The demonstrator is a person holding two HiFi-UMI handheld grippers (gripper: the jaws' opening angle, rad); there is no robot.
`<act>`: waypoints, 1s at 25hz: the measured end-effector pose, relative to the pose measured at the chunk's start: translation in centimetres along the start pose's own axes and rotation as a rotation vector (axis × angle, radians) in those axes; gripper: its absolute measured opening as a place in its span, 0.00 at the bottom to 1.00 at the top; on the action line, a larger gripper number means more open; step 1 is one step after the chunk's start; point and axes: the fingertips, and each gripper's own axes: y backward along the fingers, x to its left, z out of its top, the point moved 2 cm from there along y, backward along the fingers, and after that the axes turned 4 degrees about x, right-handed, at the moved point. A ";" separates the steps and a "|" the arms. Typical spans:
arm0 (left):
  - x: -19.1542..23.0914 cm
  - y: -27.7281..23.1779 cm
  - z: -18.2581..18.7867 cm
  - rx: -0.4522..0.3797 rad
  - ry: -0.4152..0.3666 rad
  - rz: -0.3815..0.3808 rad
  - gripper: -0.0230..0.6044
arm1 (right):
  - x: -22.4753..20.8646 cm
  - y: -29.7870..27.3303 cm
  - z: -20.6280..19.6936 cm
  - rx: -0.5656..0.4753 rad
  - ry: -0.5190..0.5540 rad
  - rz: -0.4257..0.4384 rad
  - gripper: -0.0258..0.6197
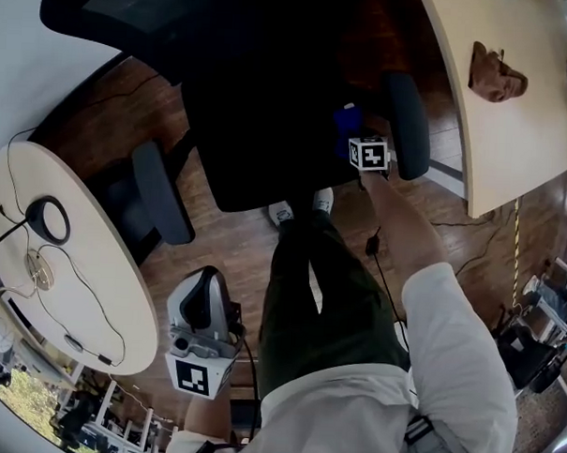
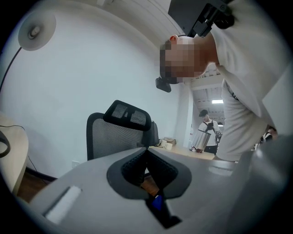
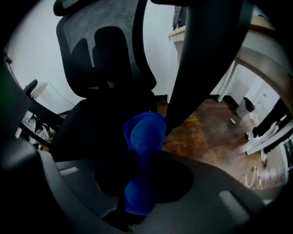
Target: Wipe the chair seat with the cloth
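Two tools differ: the right tool (image 3: 139, 183) clamps a crumpled blue cloth (image 3: 145, 130) at the edge of the black padded chair seat (image 1: 260, 126); the left tool (image 2: 147, 153), jaws together on nothing, hangs well apart; wiping seems barely begun, nearly the whole seat remaining.

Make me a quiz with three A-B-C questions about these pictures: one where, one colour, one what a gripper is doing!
1. Where is the cloth? A on the floor; B in the right gripper; C on the pale table.
2. What colour is the cloth? A yellow; B white; C blue.
3. How are the left gripper jaws? A together, empty; B wide apart; C clamped on a cup.
Answers: 1 B, its jaws pinch the cloth beside the black chair; 2 C, bright blue in the right gripper view; 3 A, the jaws meet with nothing between.
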 end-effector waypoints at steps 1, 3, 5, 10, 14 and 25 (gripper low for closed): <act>-0.1 0.0 0.0 0.002 -0.008 -0.004 0.04 | 1.2 0.1 0.3 -0.022 -0.011 0.027 0.20; -0.2 0.4 0.0 0.005 -0.005 0.010 0.04 | 5.6 0.2 0.7 -0.068 -0.022 0.105 0.20; -0.1 1.2 0.2 0.002 0.003 0.033 0.04 | 12.3 0.2 -0.1 -0.095 -0.020 0.205 0.20; 0.4 2.7 1.0 -0.004 -0.036 0.064 0.04 | 31.5 -1.1 -4.1 -0.086 0.096 0.434 0.20; 1.3 4.8 -0.5 -0.001 -0.035 0.117 0.04 | 38.8 -4.5 -8.8 0.035 0.111 0.468 0.20; 3.0 6.4 -2.0 0.032 -0.008 0.223 0.06 | 23.6 -5.1 -10.7 0.017 0.118 0.256 0.20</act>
